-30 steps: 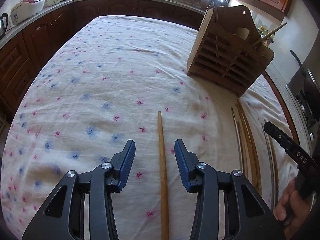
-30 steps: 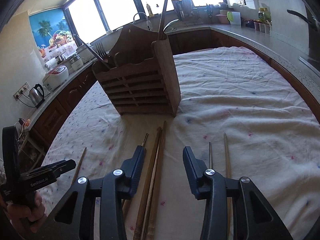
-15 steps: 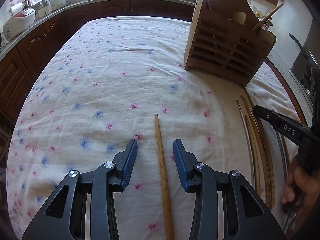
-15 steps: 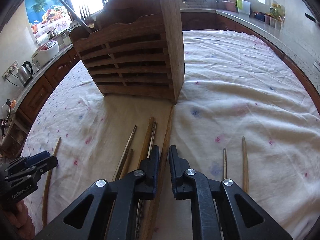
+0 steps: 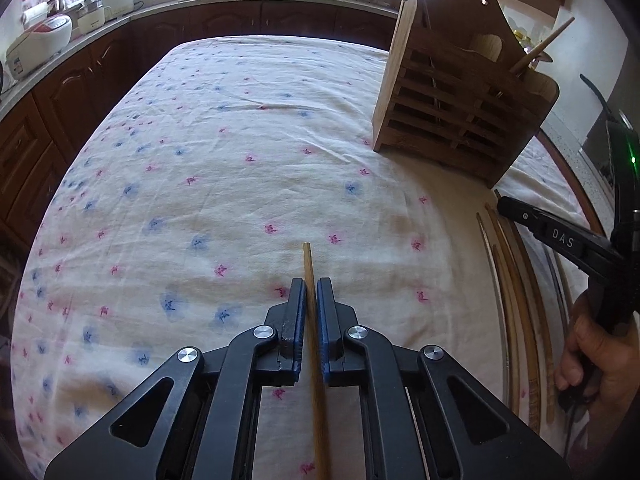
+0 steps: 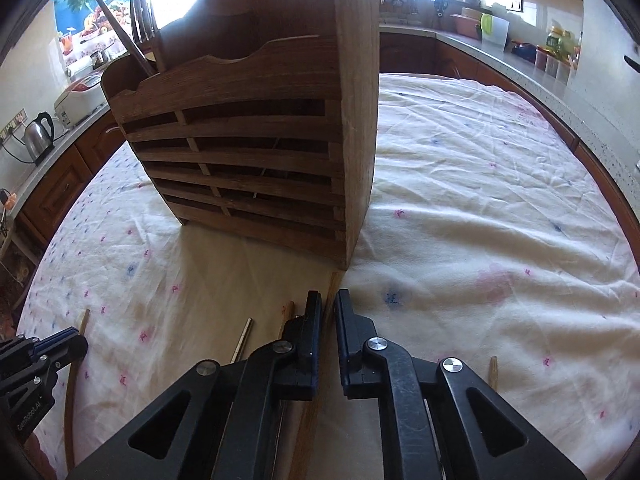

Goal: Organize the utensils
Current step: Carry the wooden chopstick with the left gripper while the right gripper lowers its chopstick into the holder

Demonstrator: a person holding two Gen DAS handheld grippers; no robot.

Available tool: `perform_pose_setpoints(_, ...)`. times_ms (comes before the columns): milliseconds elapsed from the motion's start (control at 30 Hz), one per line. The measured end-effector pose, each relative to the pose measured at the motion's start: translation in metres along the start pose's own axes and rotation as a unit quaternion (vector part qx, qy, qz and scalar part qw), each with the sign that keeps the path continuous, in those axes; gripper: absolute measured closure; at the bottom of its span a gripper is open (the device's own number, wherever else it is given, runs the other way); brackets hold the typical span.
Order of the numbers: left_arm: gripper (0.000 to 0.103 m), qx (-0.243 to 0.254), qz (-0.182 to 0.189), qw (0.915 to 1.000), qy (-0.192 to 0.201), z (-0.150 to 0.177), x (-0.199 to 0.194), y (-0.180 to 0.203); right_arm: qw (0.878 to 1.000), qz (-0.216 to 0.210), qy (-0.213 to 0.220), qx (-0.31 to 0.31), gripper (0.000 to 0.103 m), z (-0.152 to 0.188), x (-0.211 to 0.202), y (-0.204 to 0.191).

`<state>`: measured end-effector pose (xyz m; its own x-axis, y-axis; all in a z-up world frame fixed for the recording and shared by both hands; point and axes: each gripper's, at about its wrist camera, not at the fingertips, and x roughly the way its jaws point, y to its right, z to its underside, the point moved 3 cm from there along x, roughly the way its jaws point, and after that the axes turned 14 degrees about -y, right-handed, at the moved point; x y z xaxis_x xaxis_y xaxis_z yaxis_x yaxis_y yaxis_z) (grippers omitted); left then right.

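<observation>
On the flower-printed white tablecloth (image 5: 240, 128), each gripper is clamping one thin wooden chopstick: left gripper (image 5: 311, 286) on a lone stick (image 5: 308, 258), right gripper (image 6: 328, 300) beside the slatted wooden utensil holder (image 6: 248, 152). Next, I judge, lifting and slotting in.

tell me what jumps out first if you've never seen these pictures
The tall wooden utensil rack stands on the flowered tablecloth, with a fork and sticks poking out of its top. In front of it, each tool is clamped on a wooden chopstick lying on the cloth: the left tool on a lone chopstick, the right tool on one from a bundle near the rack's corner.
</observation>
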<state>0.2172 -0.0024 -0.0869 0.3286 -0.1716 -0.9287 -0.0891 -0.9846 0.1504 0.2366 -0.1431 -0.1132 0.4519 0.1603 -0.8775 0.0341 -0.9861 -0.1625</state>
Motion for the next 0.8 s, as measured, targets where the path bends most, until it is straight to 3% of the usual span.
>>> perform_pose_setpoints(233, 0.098, -0.032, 0.061, 0.9971, 0.033, 0.0, -0.037, -0.014, 0.997, -0.048, 0.052, 0.018, 0.098, 0.014, -0.051, 0.003)
perform_pose_setpoints(800, 0.098, -0.014, 0.118, 0.9833, 0.138, -0.008, -0.145, -0.005, 0.976, -0.097, 0.195, 0.022, 0.098, 0.025, -0.191, 0.005)
